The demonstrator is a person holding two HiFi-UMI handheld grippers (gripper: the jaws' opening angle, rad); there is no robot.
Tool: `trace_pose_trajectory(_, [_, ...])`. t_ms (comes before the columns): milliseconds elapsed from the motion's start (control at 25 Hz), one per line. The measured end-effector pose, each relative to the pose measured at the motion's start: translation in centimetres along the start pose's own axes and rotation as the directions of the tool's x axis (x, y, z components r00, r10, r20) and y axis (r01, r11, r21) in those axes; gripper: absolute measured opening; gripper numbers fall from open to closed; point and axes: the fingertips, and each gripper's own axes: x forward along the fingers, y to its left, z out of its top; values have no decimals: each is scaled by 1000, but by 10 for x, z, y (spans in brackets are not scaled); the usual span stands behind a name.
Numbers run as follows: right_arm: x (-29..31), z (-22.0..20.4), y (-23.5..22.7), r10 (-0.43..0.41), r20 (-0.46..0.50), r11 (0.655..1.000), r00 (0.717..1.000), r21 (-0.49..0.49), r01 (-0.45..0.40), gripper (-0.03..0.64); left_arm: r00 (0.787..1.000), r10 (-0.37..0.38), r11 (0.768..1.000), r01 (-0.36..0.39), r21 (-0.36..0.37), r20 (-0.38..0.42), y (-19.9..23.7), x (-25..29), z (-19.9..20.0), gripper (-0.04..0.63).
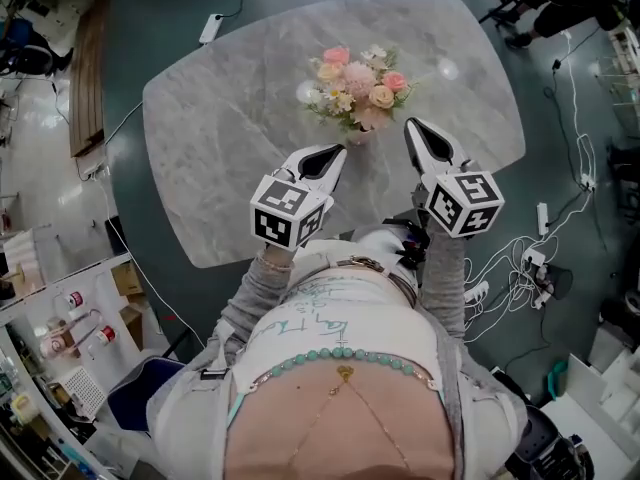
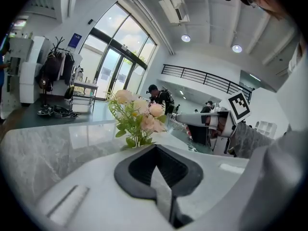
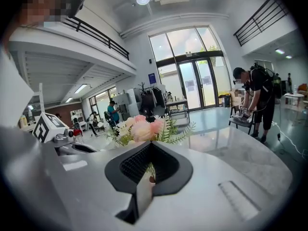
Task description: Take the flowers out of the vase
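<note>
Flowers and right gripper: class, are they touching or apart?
Apart. The head view shows bare table between the right gripper and the flowers.

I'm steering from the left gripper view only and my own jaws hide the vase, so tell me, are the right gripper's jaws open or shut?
Observer: Shut. The right gripper has its jaws together, nothing between them.
Operator: Where do both grippers sit relative to the bouquet?
Observer: In the head view the left gripper and the right one flank the flowers from the near side, neither touching them.
Operator: Any flowers lying loose?
Observer: None on the table; the bunch stands whole.
</note>
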Motion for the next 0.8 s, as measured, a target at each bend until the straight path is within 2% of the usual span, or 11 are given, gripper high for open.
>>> trace_pose_trajectory(440, [6,7,-15,106,-14,993,994,-53,-106,26,997,80,995,-80,-61,-1,8,9,-13,0])
trace_pose_trajectory(800, [19,3,-16,207,-37,973,978,-98,-209,26,991,127,984,-129,-118,-29,7,23,-28,1])
